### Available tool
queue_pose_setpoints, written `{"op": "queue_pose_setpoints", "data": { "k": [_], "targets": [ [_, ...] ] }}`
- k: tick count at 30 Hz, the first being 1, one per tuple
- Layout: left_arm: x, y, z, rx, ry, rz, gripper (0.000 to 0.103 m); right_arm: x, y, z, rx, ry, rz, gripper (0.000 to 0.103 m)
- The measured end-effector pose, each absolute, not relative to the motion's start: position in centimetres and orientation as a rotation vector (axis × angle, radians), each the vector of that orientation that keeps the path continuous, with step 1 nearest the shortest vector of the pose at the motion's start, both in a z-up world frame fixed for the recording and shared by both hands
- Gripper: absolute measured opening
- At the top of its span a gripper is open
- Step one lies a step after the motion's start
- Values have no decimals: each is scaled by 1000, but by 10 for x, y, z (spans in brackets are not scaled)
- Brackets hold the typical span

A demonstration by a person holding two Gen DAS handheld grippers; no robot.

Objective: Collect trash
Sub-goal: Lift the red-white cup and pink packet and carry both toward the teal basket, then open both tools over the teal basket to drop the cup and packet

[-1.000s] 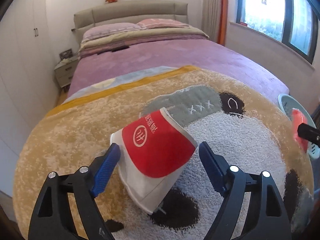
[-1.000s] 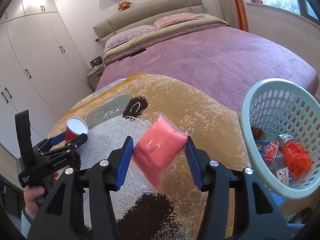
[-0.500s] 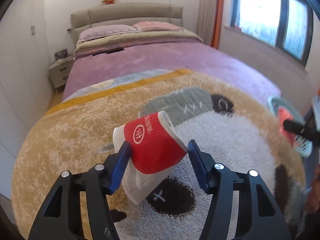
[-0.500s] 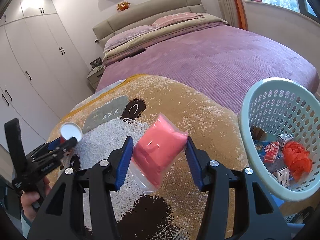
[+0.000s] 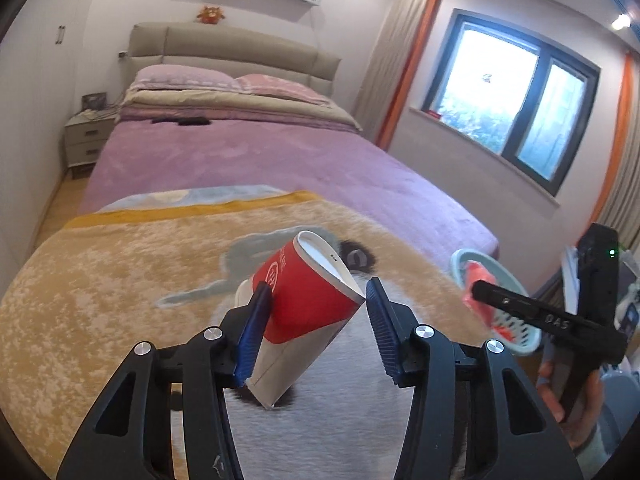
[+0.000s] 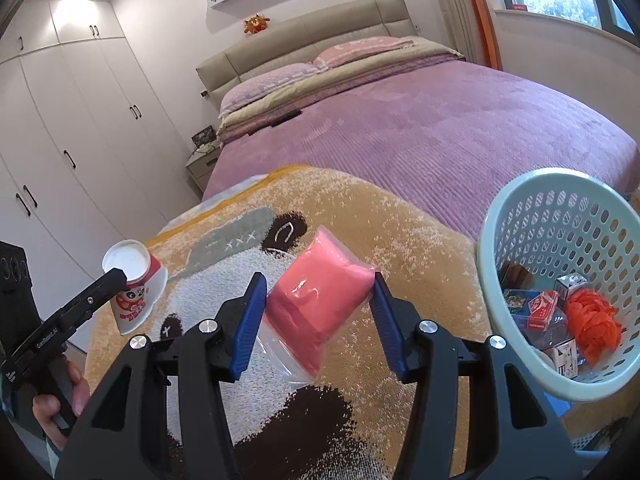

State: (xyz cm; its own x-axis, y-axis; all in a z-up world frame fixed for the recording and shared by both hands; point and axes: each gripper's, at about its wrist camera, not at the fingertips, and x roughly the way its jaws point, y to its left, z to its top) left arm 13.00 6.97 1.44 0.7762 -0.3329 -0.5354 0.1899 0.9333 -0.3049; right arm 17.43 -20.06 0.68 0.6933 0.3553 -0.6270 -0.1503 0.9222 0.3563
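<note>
My left gripper (image 5: 316,328) is shut on a red and white paper cup (image 5: 308,312), tilted, held above the panda blanket (image 5: 100,300). The cup also shows in the right wrist view (image 6: 134,284), at the left, in that gripper's fingers. My right gripper (image 6: 318,320) is shut on a pink packet in clear plastic (image 6: 318,308), held above the blanket (image 6: 400,240) just left of the pale green basket (image 6: 488,280). In the left wrist view the packet (image 5: 478,292) hangs in front of the basket (image 5: 520,340) at the right.
The basket holds small boxes (image 6: 536,308) and an orange crumpled thing (image 6: 596,324). The purple bed (image 5: 260,164) with pillows lies beyond the blanket. A nightstand (image 5: 86,140) and white wardrobes (image 6: 60,160) stand to the left, a window (image 5: 516,108) to the right.
My left gripper closed on the cup and lifted it off the blanket, tilting up. My right gripper has hardly moved and keeps hold of the pink packet beside the basket.
</note>
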Motion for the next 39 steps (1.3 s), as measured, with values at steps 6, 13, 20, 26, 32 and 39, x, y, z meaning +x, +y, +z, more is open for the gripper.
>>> {"op": "queue_pose_setpoints", "data": {
  "k": [6, 13, 20, 26, 32, 39],
  "targets": [
    [132, 26, 39, -202, 573, -370, 47, 161, -224, 32, 284, 686, 264, 49],
    [149, -52, 66, -133, 529, -492, 47, 154, -276, 54, 299, 620, 181, 49],
    [190, -132, 49, -103, 604, -585, 47, 165, -348, 38, 328, 664, 11, 49],
    [217, -188, 18, -79, 683, -628, 47, 180, -409, -3, 392, 762, -112, 49],
    [234, -226, -12, -65, 766, -654, 48, 179, -441, -28, 452, 818, -158, 50],
    [228, -240, -19, -42, 775, -642, 71, 173, -442, -32, 449, 844, -172, 61]
  ]
}}
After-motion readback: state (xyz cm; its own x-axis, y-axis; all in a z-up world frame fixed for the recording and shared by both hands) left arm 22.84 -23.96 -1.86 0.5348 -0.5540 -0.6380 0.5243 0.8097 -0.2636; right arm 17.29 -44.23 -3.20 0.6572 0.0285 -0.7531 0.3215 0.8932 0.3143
